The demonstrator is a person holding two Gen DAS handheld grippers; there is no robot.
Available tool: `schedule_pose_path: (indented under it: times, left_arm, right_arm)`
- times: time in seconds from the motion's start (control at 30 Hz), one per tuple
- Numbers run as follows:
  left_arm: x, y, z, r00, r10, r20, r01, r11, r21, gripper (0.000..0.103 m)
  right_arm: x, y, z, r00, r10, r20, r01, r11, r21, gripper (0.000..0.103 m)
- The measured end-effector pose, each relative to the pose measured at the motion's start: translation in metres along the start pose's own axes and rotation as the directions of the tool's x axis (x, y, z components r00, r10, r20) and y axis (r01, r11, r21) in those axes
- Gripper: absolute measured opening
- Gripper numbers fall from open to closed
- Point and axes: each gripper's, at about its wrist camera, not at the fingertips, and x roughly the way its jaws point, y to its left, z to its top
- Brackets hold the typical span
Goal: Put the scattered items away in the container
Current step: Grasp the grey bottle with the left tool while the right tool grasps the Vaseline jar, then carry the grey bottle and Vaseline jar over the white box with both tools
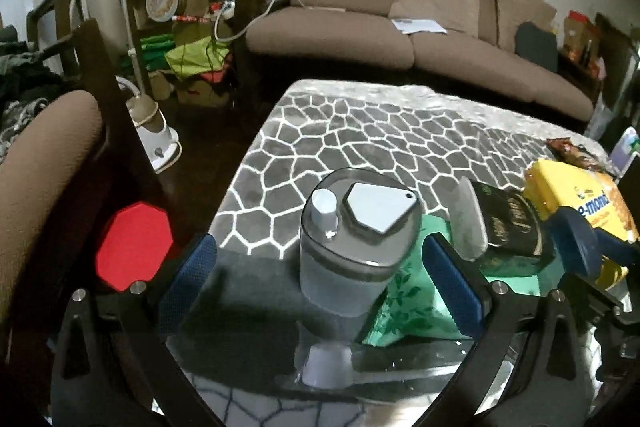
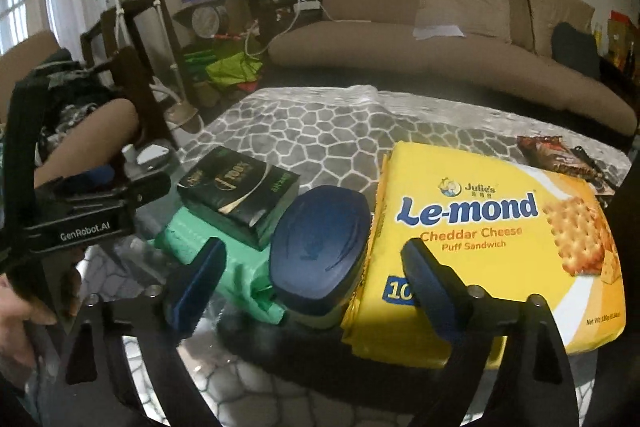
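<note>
The right gripper (image 2: 312, 291) stands released, its blue pads wide apart, and dead ahead between them sits a small tub with a dark blue lid (image 2: 320, 247) — close in, upright, its lid's long axis running up and away from the camera, so the jaws straddle its short width. It rests at the edge of the glass table (image 2: 256, 359), touching a green floral packet (image 2: 240, 279) on its left and the yellow Le-mond cheddar biscuit pack (image 2: 492, 247) on its right. A dark green box (image 2: 236, 191) lies tilted on the green packet just behind.

The left gripper (image 1: 320, 279) is likewise unclenched, framing a clear shaker jar with a grey flip lid (image 1: 356, 227), upright and leaning slightly, touched by neither pad. Each hand is nearest its own item. No container for the tidying shows in either view — I judge both items are about to be grasped first.
</note>
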Motion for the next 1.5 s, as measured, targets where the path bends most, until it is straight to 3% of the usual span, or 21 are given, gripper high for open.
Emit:
schedule_pose_path:
  times: [0.1,0.17,0.27,0.37,0.47,0.5,0.73,0.97,1.13,1.37,1.5]
  left_arm:
    - [0.008,0.004,0.001,1.000,-0.006,-0.014,0.005,1.000,-0.012,0.102]
    - [0.011,0.006,0.000,0.999,-0.034,-0.014,0.034,0.999,-0.019,0.094]
    - [0.016,-0.001,-0.001,0.999,-0.046,-0.029,0.046,0.999,0.017,0.072]
    - [0.022,-0.011,-0.002,0.998,-0.044,-0.052,0.047,0.997,0.058,0.068]
    - [0.023,-0.014,-0.004,0.998,-0.053,-0.043,0.056,0.997,0.056,0.055]
    - [0.022,-0.014,-0.004,0.998,-0.054,-0.037,0.056,0.997,0.055,0.055]
    - [0.010,-0.005,-0.004,0.998,-0.059,0.010,0.059,0.997,0.042,0.054]
    - [-0.032,0.003,0.003,0.995,-0.087,0.057,0.085,0.995,0.043,0.054]
    - [-0.070,-0.004,0.001,0.989,-0.138,0.054,0.136,0.990,0.041,0.054]
    - [-0.129,-0.053,-0.002,0.972,-0.229,0.046,0.224,0.971,0.085,0.054]
    - [-0.167,-0.106,0.005,0.957,-0.287,0.040,0.280,0.951,0.127,0.054]
  right_arm:
    - [0.004,0.004,0.001,1.000,-0.026,0.002,0.026,0.999,-0.033,0.077]
    - [0.004,0.008,0.001,0.999,-0.052,0.015,0.053,0.996,-0.070,0.051]
    - [0.007,0.008,0.002,0.999,-0.046,0.001,0.046,0.995,-0.087,0.053]
    - [0.012,0.003,0.002,1.000,-0.005,-0.023,0.004,0.999,-0.054,0.061]
    - [0.015,0.004,0.002,1.000,-0.009,-0.026,0.008,0.999,-0.050,0.056]
    - [0.017,0.004,0.002,0.999,-0.017,-0.028,0.015,0.998,-0.056,0.052]
    - [0.012,-0.002,0.003,1.000,0.004,-0.014,-0.005,0.998,-0.058,0.049]
    - [-0.020,-0.019,0.017,0.991,0.133,-0.001,-0.133,0.991,0.023,0.048]
    - [-0.051,-0.041,0.028,0.967,0.256,-0.003,-0.253,0.956,0.145,0.048]
    - [-0.123,-0.072,0.032,0.949,0.314,0.044,-0.316,0.925,0.213,0.047]
    - [-0.175,-0.089,0.035,0.970,0.239,0.052,-0.244,0.954,0.171,0.047]
